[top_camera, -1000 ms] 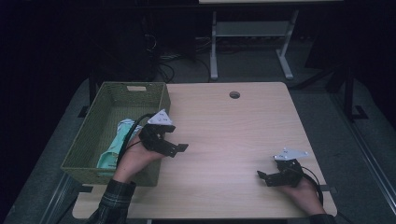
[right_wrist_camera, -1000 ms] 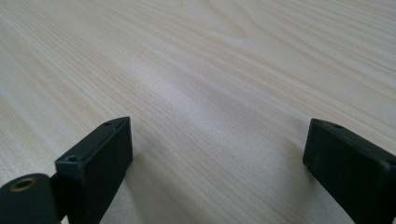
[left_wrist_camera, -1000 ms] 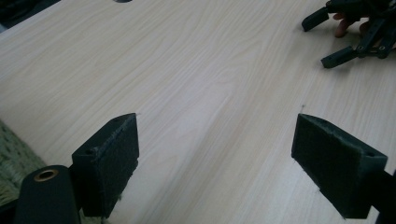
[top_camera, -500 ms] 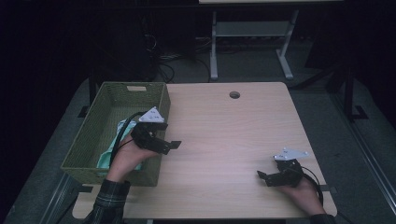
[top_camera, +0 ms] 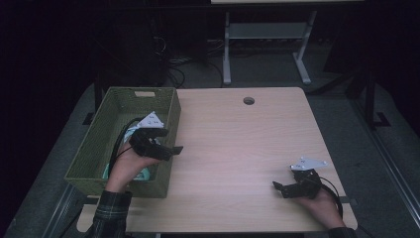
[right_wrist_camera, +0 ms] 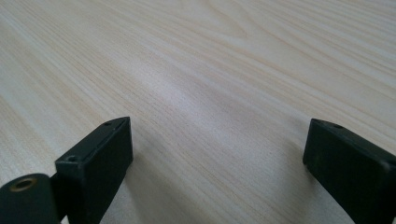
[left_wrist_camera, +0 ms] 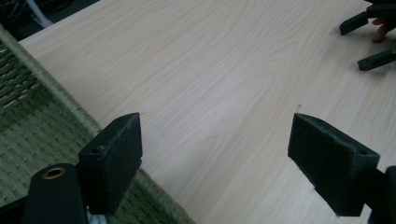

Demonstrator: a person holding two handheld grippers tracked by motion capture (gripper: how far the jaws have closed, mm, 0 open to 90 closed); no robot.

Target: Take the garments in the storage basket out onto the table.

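Left gripper [top_camera: 171, 148]: hangs over the basket's right wall, jaws spread wide with nothing in them, pointing out across the table toward the right side.
Basket [top_camera: 91, 148]: green woven one, sits at the table's left edge, long axis running away from the person.
Stuff in basket [top_camera: 143, 173]: something pale teal/white under the left hand [top_camera: 130, 161], mostly covered, honestly can't make out what it is or which way it lies.
Right gripper [top_camera: 280, 187]: low over the table [top_camera: 237, 144] near the front right corner, jaws pointing left, wide apart and holding nothing.
Left gripper view: basket rim [left_wrist_camera: 60, 100] cuts across the lower left, the other gripper's jaw tips poke in top right.
Room behind: too dark, just some desk legs.
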